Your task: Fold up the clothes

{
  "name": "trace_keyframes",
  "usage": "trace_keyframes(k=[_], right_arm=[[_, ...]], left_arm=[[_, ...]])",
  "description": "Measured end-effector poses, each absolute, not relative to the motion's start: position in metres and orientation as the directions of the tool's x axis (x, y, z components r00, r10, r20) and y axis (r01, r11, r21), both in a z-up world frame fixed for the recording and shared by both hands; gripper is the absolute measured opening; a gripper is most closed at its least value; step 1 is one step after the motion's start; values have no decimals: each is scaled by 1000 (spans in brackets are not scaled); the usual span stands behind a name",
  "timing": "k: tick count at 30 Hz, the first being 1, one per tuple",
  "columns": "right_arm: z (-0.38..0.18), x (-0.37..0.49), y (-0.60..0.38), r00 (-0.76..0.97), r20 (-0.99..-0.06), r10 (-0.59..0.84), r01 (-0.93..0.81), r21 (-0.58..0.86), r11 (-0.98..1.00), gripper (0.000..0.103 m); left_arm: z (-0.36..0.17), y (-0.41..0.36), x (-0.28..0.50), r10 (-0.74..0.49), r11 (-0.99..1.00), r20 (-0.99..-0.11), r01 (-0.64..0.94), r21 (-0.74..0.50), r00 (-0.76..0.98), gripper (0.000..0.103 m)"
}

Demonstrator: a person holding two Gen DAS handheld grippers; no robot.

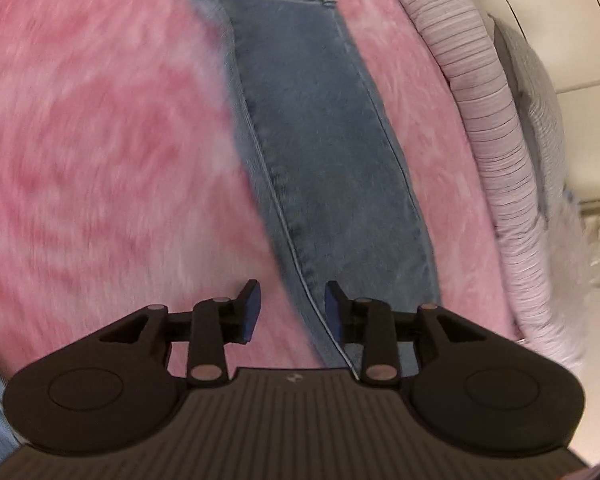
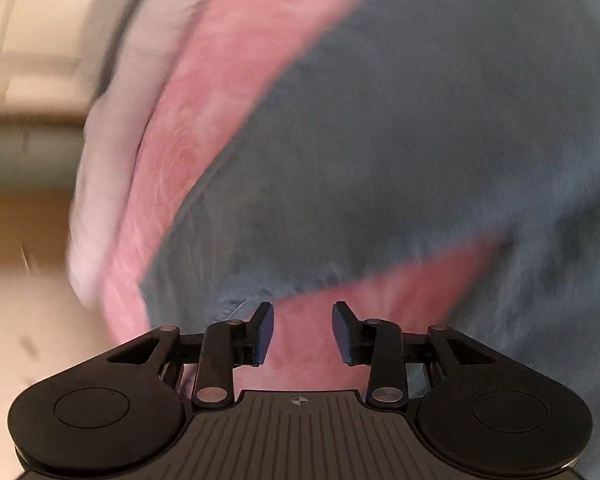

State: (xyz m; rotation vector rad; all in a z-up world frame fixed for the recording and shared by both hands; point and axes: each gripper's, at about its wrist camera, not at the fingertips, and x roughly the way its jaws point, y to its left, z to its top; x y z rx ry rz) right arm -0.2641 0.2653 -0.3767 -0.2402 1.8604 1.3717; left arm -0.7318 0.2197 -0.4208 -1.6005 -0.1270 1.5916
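- The left gripper [image 1: 289, 312] has its fingers apart and empty, straddling the long seamed edge of the jeans [image 1: 320, 128].
- The right gripper [image 2: 302, 332] is likewise spread, holding nothing, above the pink fleece blanket [image 2: 220, 80]; blurred denim lies just ahead.
- One leg lies flat and straight, hem far from the fingers.
- Whether the legs are stacked or any fold is made, the blur hides.
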Motion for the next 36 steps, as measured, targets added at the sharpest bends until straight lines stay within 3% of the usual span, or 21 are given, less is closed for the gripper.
trace_keyframes(k=[3,7,8,9,10,13,15,17,19,21,23,25,26,28,32,36], right_arm=[[-388,-246,250,-607,-699,377,-503,706,499,36],[-399,-225,250,-559,-690,461,-415,713,564,36],[-402,-223,252,-555,-693,460,-410,709,573,36],[-405,-222,254,-549,-698,460,-409,704,580,28],[-404,-223,255,-539,-708,456,-422,696,581,19],[-383,-228,267,-521,-724,453,-498,688,527,10],[-359,-231,280,-520,-712,472,-550,702,452,10],[-351,-235,294,-502,-769,395,-653,637,410,10],[-376,-242,305,-466,-861,203,-745,505,436,14],[-381,-241,305,-459,-869,187,-744,491,454,17],[-368,-243,307,-459,-871,175,-771,488,410,27],[-351,-244,305,-455,-875,164,-815,483,319,30],[-343,-244,303,-451,-876,170,-838,481,259,30],[-327,-241,294,-403,-884,238,-879,447,169,30],[-310,-234,270,-212,-874,437,-958,274,83,30],[-349,-247,266,-106,-910,400,-994,89,-62,30]], left_arm=[[-433,214,-734,621,-667,-757,-371,-646,201,30],[-439,227,-726,654,-637,-734,-391,-664,180,31],[-438,231,-725,652,-631,-737,-413,-657,176,27],[-437,235,-723,650,-621,-740,-442,-648,171,10],[-432,240,-723,649,-601,-743,-488,-633,165,3],[-403,252,-717,683,-458,-717,-681,-571,141,2],[-375,258,-709,727,-285,-674,-833,-474,135,4],[-377,267,-700,650,-199,-750,-926,-322,121,4],[-403,271,-695,524,-198,-848,-956,-218,85,7],[-407,266,-693,515,-177,-855,-968,-178,63,10],[-398,264,-694,500,-213,-866,-968,-135,11,15],[-390,258,-702,496,-322,-867,-937,-136,-45,16],[-386,253,-705,500,-369,-864,-917,-152,-58,10],[-374,245,-703,526,-412,-850,-885,-217,-37,9],[-362,244,-650,558,-213,-815,-922,-322,156,10],[-389,262,-579,529,10,-817,-964,-264,229,18]])
